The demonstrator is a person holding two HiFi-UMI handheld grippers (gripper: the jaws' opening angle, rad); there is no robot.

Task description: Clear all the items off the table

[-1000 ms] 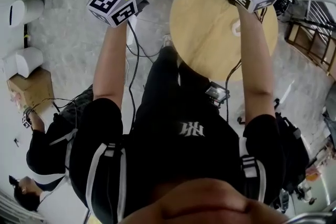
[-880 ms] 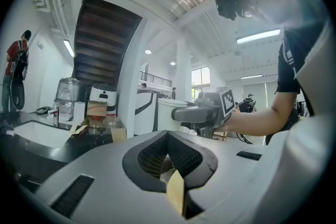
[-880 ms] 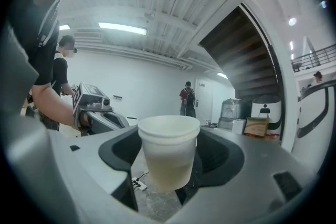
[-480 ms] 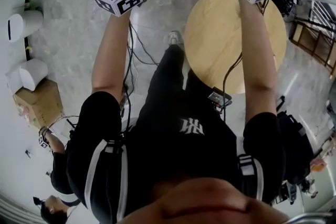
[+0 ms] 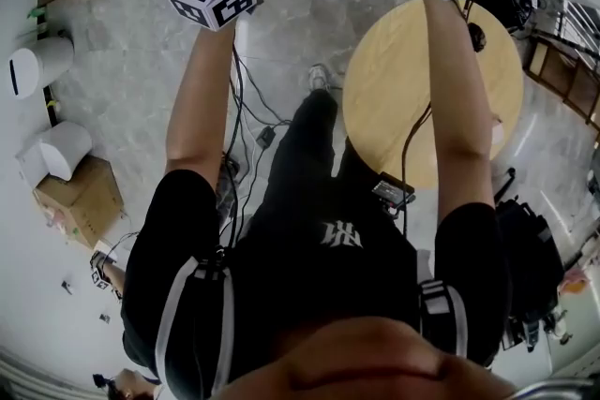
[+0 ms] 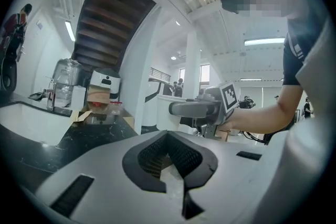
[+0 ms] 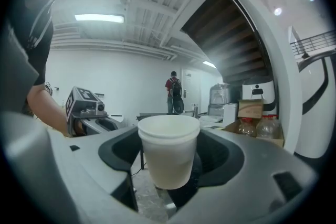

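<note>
The right gripper (image 7: 169, 168) is grasping a white cup (image 7: 168, 149). Its jaws are pressing on the cup's sides and carrying it upright in the air, apart from the round wooden table (image 5: 412, 136). From the head view, that gripper is reaching out over the table's far edge, and the cup itself is lying out of that view. The left gripper (image 6: 170, 160) is clenched, with its dark pads meeting and nothing between them. It is hovering well to the left of the table, over the floor.

The table's pale wood top is catching the light, and the person is standing at its near left edge. A small dark thing (image 5: 476, 36) is showing at the table's far right edge, beside the right forearm. It is too small to tell whether it is resting on the wood or lying beyond it.

A grey mottled stone floor (image 5: 141, 98) is spreading out around the table. Black cables (image 5: 246, 112) are trailing across it just left of the table. Well to the left of the table, two white cylinders (image 5: 58, 150) are standing near a cardboard box (image 5: 82, 199). A black bag (image 5: 532, 259) is sitting just off the table's near right side. Away from the table, a dark staircase (image 7: 231, 34) is rising under a white ribbed ceiling, and a person (image 7: 173, 93) is standing far off by the white wall.
</note>
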